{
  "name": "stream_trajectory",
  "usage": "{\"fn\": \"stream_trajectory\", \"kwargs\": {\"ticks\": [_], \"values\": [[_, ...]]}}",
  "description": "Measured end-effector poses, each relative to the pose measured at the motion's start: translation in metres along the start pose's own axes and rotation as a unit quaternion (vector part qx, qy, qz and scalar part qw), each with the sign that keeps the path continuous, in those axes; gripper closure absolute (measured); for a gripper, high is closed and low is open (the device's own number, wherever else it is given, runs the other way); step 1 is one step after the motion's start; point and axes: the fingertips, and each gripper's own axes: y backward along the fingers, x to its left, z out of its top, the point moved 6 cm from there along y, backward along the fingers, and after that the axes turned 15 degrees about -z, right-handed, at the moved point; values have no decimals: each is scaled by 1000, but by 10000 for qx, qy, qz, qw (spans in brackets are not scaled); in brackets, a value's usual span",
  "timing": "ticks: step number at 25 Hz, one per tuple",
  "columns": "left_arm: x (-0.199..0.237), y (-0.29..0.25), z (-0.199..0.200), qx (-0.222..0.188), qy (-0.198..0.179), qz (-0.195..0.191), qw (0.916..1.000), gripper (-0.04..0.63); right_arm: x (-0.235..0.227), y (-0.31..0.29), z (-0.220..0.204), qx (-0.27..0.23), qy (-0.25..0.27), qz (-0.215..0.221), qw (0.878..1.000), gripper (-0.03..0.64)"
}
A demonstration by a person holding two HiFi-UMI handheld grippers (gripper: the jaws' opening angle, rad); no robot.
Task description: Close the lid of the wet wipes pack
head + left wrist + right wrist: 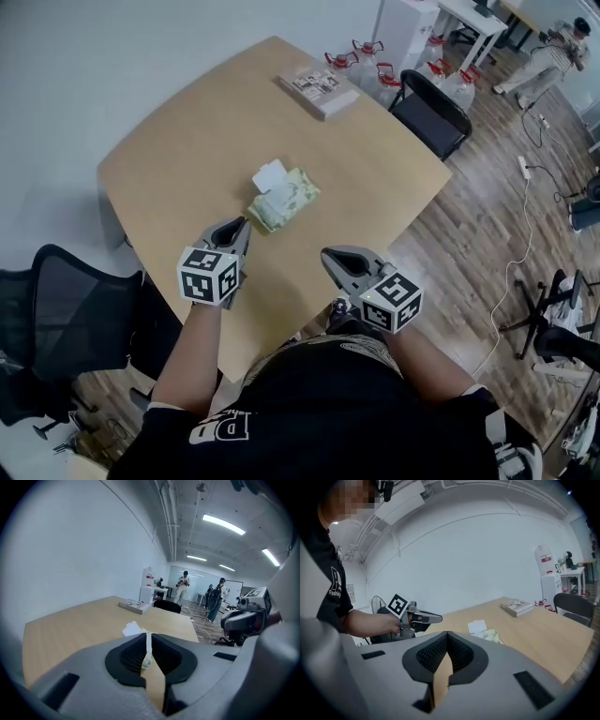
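**Lid Up, Both Grippers Shut and Empty**

Right under the camera, a black shirt (319,422) and two arms (192,361). Just ahead, over the near edge of the table (169,141), the left gripper (240,227) and the right gripper (330,255). Both pinched closed, tips together, nothing held in either one.

Near the middle of the table, the wipes pack (291,199), green and flat. Not touched by either gripper. On top of it, the white lid (270,175), flipped open toward the far side of the table. At the far edge of the table, a book (319,86). Just past the far corner of the table, a black chair (431,112).

Likely soft and squishy, that pack, and light enough to slide on the smooth wood if shoved. Probably a stiff little plastic lid on a bendy hinge. No need to grab anything. Best to hook one closed tip behind the free edge of the lid, tip it over, then press down flat until snapped shut. Maybe rest the other gripper on the pack to hold it in place. Go gently, to avoid skidding the pack away.
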Motion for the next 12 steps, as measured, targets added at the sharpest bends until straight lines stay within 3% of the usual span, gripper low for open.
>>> {"fn": "stream_trajectory", "kwargs": {"ticks": [3, 5, 9, 12], "values": [[11, -16, 4, 106, -114, 49, 9999, 572, -10, -8, 5, -37, 3, 34, 10000, 612], [22, -28, 5, 250, -130, 41, 9996, 517, -14, -13, 8, -64, -42, 78, 9999, 612], [49, -52, 1, 495, 9, 37, 9988, 491, -19, -17, 11, -28, -53, 167, 9998, 612], [68, -67, -2, 636, -96, 113, 9979, 480, -22, -16, 8, 33, 61, 191, 9998, 612]]}}
